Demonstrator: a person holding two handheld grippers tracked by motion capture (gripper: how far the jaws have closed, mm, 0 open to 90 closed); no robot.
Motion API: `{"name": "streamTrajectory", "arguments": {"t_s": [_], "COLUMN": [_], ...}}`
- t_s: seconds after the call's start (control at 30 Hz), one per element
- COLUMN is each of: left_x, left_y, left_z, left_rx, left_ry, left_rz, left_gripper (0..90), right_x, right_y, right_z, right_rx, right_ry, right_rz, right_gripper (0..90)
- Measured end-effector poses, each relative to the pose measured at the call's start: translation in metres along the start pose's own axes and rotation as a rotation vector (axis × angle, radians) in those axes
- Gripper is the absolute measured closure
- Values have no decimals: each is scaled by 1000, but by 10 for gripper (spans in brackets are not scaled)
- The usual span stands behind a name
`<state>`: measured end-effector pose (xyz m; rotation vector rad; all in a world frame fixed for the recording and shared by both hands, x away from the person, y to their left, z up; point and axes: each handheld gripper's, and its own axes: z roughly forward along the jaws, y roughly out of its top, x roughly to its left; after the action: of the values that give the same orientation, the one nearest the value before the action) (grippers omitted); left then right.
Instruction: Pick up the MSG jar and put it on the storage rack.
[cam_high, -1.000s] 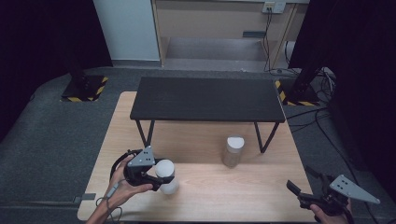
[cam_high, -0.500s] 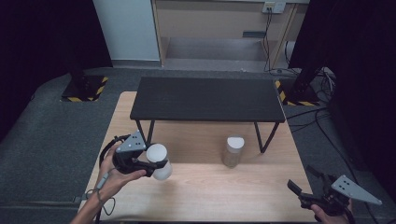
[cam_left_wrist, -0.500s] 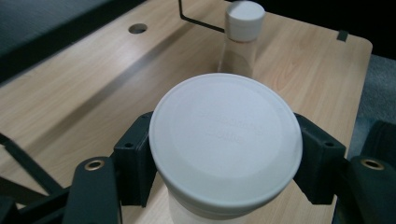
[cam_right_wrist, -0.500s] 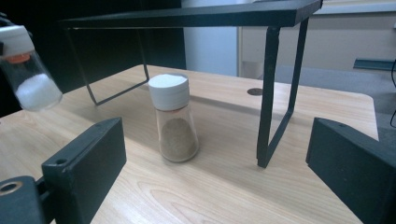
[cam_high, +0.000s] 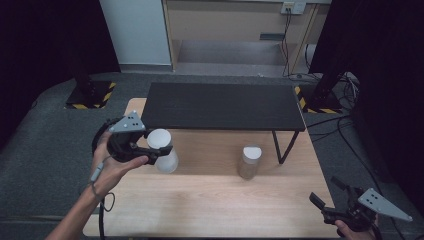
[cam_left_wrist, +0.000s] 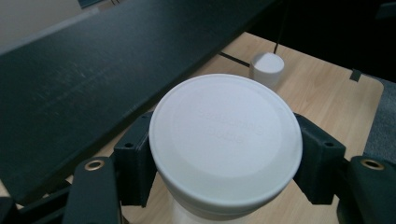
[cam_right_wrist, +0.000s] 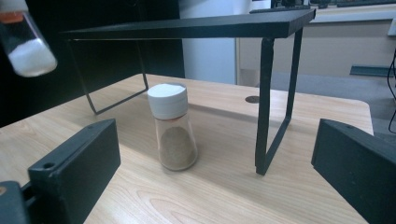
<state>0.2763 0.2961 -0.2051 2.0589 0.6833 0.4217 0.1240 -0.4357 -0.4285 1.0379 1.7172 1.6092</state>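
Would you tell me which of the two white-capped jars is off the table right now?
The jar with white powder, clamped in the left gripper; the brown-powder jar stands on the table.

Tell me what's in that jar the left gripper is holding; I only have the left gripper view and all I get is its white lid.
Observer: The held jar has white powder in its clear bottom, seen in the right gripper view.
Operator: Report the other jar's contents.
Observer: The standing jar holds brown powder, roughly half full.
Operator: Give me the right gripper.
Observer: The right gripper sits at the table's near right corner, jaws wide, just been opening, nothing between them, facing that standing jar.
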Motion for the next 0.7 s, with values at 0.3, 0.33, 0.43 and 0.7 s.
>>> {"name": "streamTrajectory", "arguments": {"t_s": [0.3, 0.33, 0.43, 0.7], "left_x": [6, 7, 10, 16], "left_y": [36, 38, 48, 71], "left_z": [-7, -7, -8, -4], "left_rx": [8, 7, 9, 5], "left_ry": [51, 53, 63, 118], "left_rz": [-43, -50, -58, -93], "left_gripper": [324, 324, 324, 324], "right_x": [0, -1, -1, 0], "right_y": [-1, -1, -1, -1], "right_z": [-1, -1, -1, -1], "right_rx": [-8, -9, -9, -9], "right_ry": [3, 4, 7, 4], "right_rz": [-2, -5, -8, -12], "right_gripper": [8, 8, 8, 8]}}
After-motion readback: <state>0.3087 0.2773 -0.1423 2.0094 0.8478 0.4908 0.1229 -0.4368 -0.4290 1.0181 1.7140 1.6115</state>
